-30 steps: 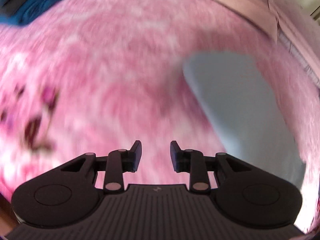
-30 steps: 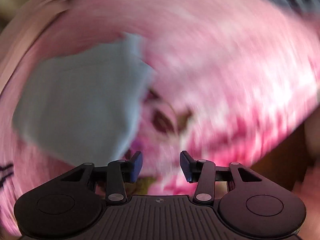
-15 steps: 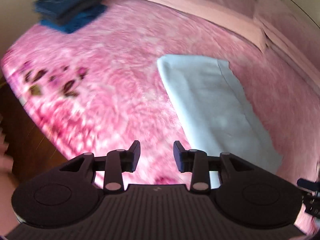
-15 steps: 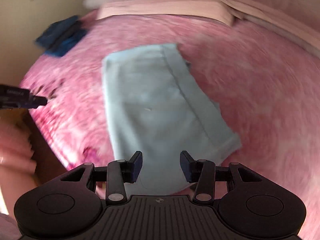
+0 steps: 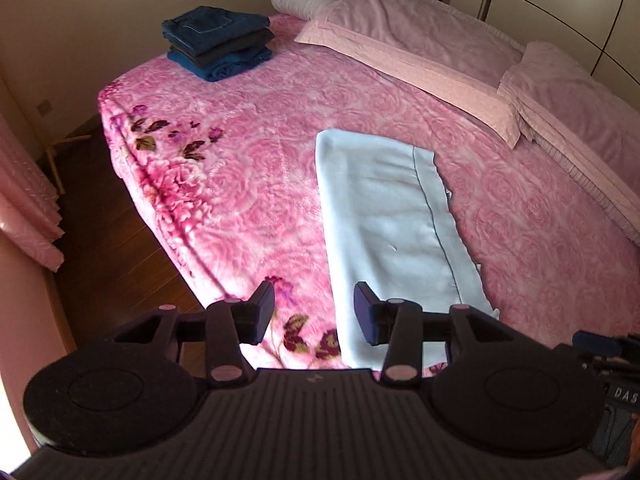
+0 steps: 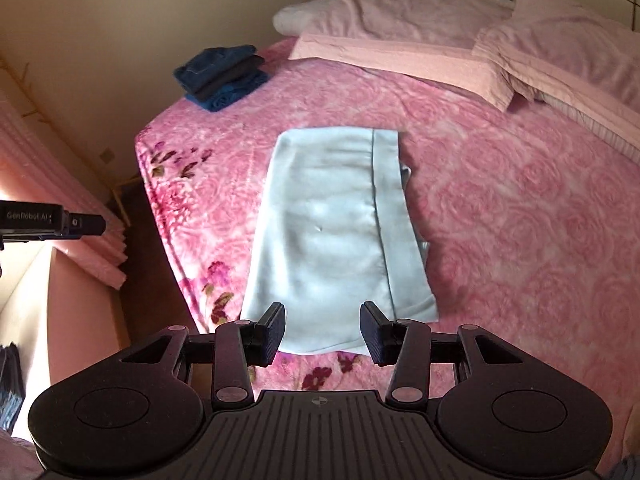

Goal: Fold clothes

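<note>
Pale blue garment (image 6: 332, 236) lay folded into a long flat strip on the pink floral blanket (image 6: 520, 220) near the bed's front edge, with the left gripper (image 5: 315, 312) and right gripper (image 6: 323, 330) both spread, holding nothing, above its near end, and a stack of folded dark blue clothes (image 5: 218, 42) at the far corner.

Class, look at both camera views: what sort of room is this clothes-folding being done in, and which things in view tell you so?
Most likely a home bedroom. A bed under a pink floral blanket fills both views, with pink pillows at its head. A light blue garment lies flat on it, and a stack of folded dark blue clothes sits near the far corner.
</note>
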